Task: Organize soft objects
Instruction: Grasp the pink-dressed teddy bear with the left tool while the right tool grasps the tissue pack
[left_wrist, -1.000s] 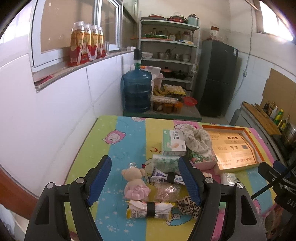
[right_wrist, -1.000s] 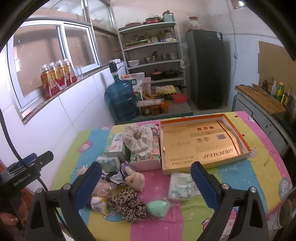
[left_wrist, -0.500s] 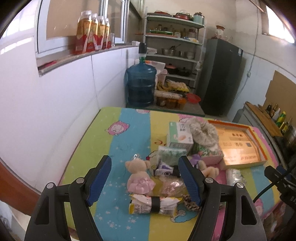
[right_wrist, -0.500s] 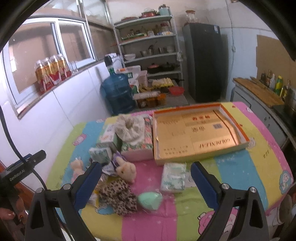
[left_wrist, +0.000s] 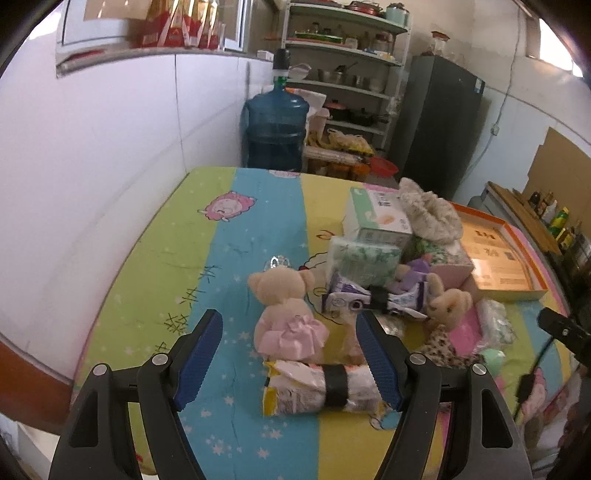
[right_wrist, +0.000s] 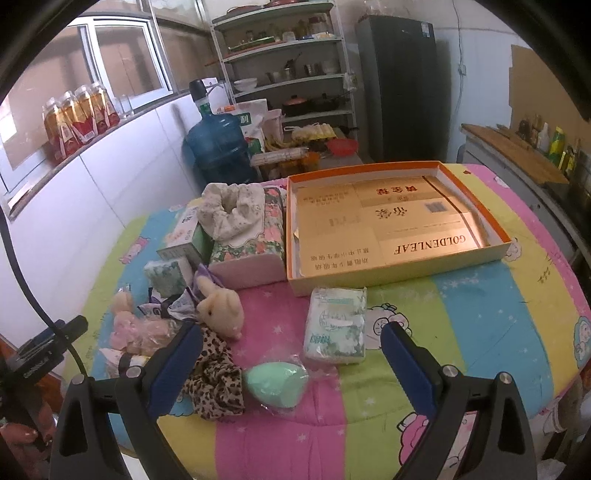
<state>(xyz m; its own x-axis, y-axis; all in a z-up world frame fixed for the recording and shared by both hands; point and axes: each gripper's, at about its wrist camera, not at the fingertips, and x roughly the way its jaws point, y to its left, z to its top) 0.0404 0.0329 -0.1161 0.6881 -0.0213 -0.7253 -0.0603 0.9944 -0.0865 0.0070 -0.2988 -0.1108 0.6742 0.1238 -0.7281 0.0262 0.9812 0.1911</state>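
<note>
Left wrist view: the left gripper hangs wide open and empty above a pink-skirted teddy bear and a banded packet roll on the striped tablecloth. The right gripper, equally wide and empty, hovers over a green sponge, leopard scrunchie and tissue pack. The orange box holds no soft objects, so sorting seems not yet begun.

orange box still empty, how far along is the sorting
Nothing looks done: the orange box holds no soft items. Nothing is in hand; the left gripper and right gripper are open. The pink-dressed bear, green sponge and tissue pack remain on the table.
</note>
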